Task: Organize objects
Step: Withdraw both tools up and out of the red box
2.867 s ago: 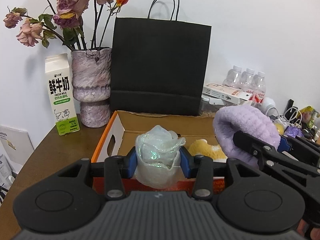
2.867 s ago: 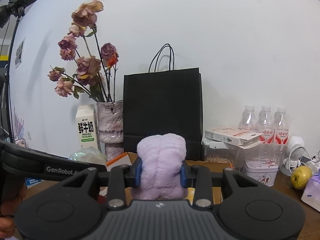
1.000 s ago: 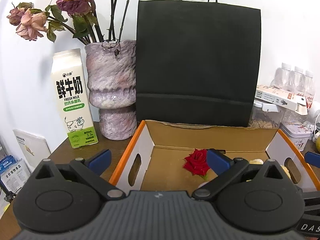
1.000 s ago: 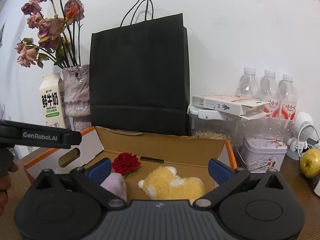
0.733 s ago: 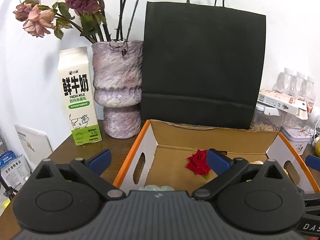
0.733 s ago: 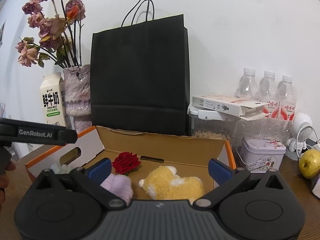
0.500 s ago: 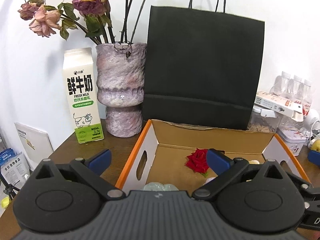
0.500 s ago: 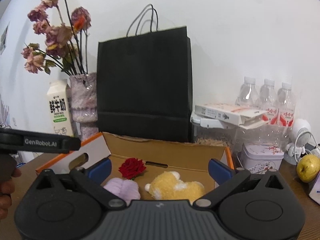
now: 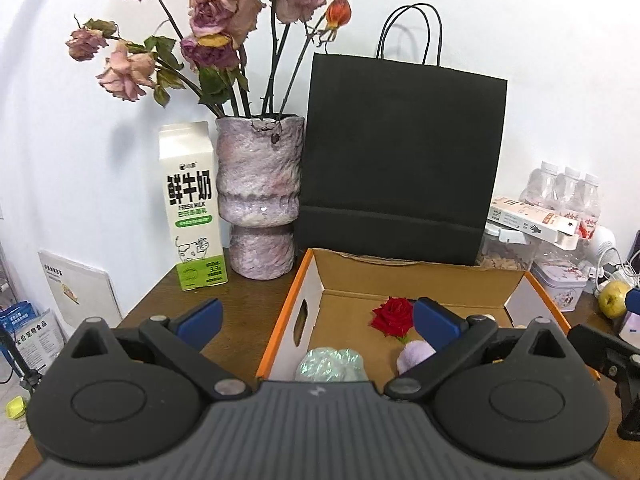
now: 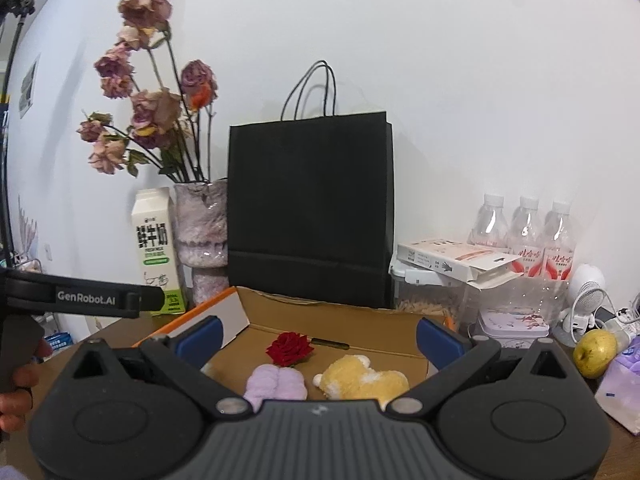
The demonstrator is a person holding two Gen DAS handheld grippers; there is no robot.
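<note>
Brown tabletop (image 9: 240, 320) carries an open cardboard box (image 9: 308, 320) holding a red rose (image 10: 290, 348), lilac plush (image 10: 276, 386) and yellow plush (image 10: 362, 380). Left gripper (image 9: 316, 316) and right gripper (image 10: 318, 330) hover spread wide, empty.

Black grippers, blue-padded jaws, silver screws, "GenRobot.AI" lettering.

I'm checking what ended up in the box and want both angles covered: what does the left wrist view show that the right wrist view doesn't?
Only the left wrist view shows the pale iridescent crinkly bundle in the box's near left corner. Only the right wrist view shows the yellow plush toy clearly. Both show the orange-edged cardboard box, the red rose, the lilac fluffy item, the black paper bag and the milk carton. The left gripper and right gripper are open.
</note>
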